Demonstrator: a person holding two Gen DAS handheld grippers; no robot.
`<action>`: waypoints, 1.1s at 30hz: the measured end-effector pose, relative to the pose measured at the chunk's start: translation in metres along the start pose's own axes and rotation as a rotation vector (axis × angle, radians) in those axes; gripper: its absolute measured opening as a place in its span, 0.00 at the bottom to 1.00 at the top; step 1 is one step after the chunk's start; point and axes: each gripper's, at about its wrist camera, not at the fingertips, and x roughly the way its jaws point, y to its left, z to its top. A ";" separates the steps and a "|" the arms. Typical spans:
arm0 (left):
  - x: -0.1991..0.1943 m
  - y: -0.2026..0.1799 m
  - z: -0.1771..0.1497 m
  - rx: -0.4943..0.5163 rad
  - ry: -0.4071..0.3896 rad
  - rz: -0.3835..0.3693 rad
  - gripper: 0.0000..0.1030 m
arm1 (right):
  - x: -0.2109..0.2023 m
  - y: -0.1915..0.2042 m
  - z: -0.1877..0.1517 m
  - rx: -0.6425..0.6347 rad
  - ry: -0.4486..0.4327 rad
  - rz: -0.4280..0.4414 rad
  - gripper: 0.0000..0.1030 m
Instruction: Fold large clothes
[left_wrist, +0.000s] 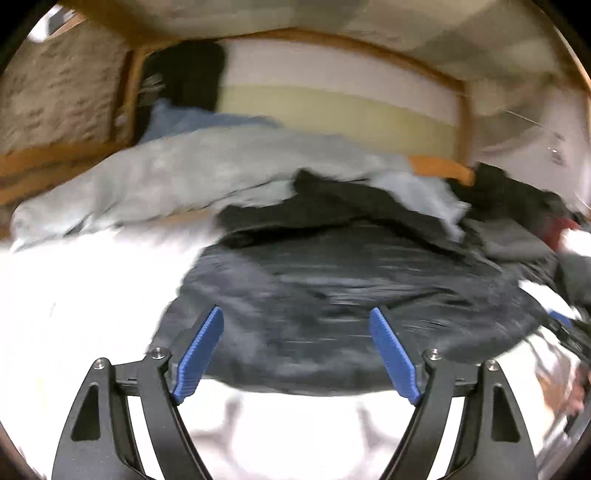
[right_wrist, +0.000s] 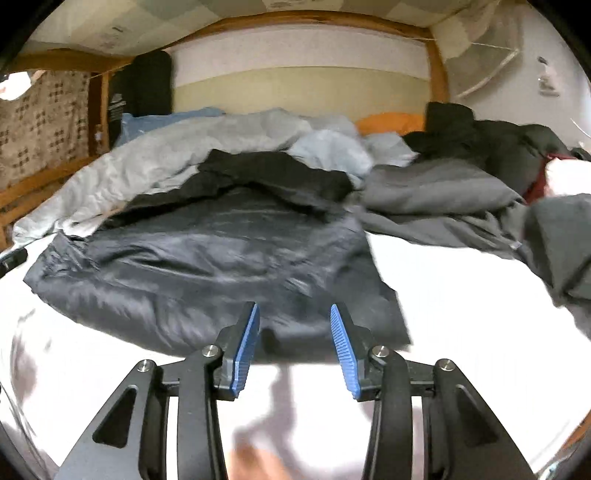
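The dark jacket (right_wrist: 207, 266) lies roughly folded on the bed (right_wrist: 461, 295), both the left gripper (left_wrist: 297, 350) and right gripper (right_wrist: 294, 347) gaping empty, with the grey garments (right_wrist: 443, 192) heaped at two o'clock unfolded.

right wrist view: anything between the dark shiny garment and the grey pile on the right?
Only bare white sheet between the dark shiny garment and the grey pile nearer the camera; farther back they meet.

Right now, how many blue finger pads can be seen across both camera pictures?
4. The left gripper shows two pads wide apart over the dark garment; the right gripper shows two closer together. None seems hidden.
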 end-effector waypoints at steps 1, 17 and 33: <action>0.004 0.010 0.002 -0.029 0.012 0.028 0.80 | 0.000 -0.007 -0.001 0.023 0.011 -0.012 0.42; 0.078 0.059 -0.028 -0.063 0.204 0.115 0.45 | 0.050 -0.088 -0.010 0.508 0.050 0.067 0.41; -0.016 0.025 -0.030 0.044 -0.049 0.220 0.62 | -0.029 -0.057 -0.011 0.194 -0.067 -0.170 0.13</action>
